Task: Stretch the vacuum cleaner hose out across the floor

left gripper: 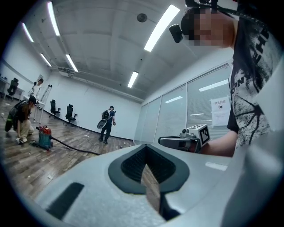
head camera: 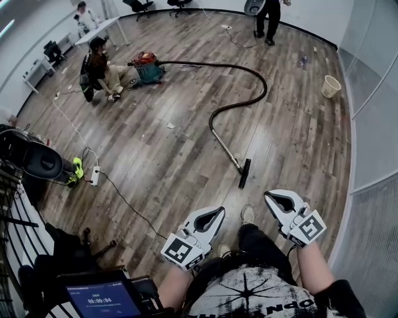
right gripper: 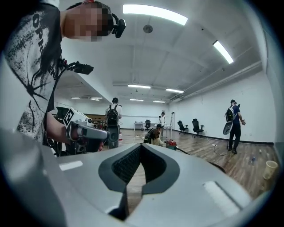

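Observation:
A red and teal vacuum cleaner (head camera: 147, 67) stands far up the wooden floor. Its black hose (head camera: 261, 84) runs right, loops back and joins a rigid wand ending in the floor head (head camera: 244, 172), just ahead of the wearer's feet. My left gripper (head camera: 219, 213) and right gripper (head camera: 269, 196) hover at waist height, both shut and empty, well short of the floor head. The left gripper view shows its closed jaws (left gripper: 146, 170), the vacuum cleaner (left gripper: 44, 138) and the hose (left gripper: 75, 149). In the right gripper view the jaws (right gripper: 141, 170) are closed, with the vacuum cleaner (right gripper: 171, 143) beyond.
One person crouches (head camera: 102, 68) beside the vacuum; another stands (head camera: 268, 18) at the far wall. A pale bucket (head camera: 331, 86) sits by the glass wall (head camera: 373, 124). A power strip (head camera: 94, 176) with cables, a black chair (head camera: 37, 158) and a screen (head camera: 102, 298) lie left.

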Action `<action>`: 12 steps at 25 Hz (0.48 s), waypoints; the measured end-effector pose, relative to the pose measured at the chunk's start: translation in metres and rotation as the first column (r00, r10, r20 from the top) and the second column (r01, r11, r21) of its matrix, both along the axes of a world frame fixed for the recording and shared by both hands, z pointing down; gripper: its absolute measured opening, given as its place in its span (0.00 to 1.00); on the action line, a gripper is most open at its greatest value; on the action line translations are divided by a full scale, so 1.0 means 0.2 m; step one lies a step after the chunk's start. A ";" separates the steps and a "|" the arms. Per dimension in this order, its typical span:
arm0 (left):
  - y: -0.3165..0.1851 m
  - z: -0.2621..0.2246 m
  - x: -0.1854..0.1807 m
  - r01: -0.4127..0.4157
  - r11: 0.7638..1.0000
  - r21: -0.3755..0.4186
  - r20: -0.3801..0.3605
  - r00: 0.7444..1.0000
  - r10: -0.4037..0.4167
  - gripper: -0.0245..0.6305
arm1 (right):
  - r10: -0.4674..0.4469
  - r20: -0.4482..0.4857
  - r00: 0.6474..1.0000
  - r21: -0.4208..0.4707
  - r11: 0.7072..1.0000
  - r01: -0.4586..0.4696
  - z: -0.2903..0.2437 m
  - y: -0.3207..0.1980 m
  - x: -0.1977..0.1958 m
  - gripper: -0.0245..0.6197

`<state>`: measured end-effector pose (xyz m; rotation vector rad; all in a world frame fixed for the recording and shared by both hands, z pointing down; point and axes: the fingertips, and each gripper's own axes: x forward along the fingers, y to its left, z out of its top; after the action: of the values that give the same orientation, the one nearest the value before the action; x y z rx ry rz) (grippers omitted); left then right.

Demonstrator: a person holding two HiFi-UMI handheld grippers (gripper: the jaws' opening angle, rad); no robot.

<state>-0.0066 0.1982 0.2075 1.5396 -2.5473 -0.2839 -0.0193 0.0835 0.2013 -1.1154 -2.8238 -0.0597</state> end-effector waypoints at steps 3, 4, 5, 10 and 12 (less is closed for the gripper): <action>-0.01 -0.02 -0.10 0.024 1.000 -0.016 0.012 1.000 -0.024 0.04 | -0.026 0.017 1.000 -0.027 0.999 0.026 -0.01 0.02 -0.10 0.05; -0.02 -0.02 -0.15 0.034 0.999 -0.021 0.014 0.999 -0.034 0.04 | -0.032 0.023 0.999 -0.031 0.999 0.032 -0.01 0.02 -0.16 0.05; -0.02 -0.03 -0.22 0.044 0.999 -0.027 0.017 0.999 -0.043 0.04 | -0.040 0.027 0.999 -0.032 0.999 0.041 0.00 0.02 -0.22 0.05; -0.10 -0.06 -0.45 0.095 0.995 -0.035 0.015 0.995 -0.094 0.04 | -0.105 0.016 0.994 -0.007 0.994 0.105 0.05 -0.04 -0.47 0.05; -0.15 -0.07 -0.57 0.100 0.995 -0.030 0.009 0.995 -0.100 0.04 | -0.129 0.010 0.992 -0.007 0.992 0.129 0.05 -0.07 -0.61 0.05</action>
<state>-0.1214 0.1689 0.1927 1.4077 -2.6260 -0.2510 -0.1418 0.0691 0.2110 -1.3014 -2.7592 -0.0641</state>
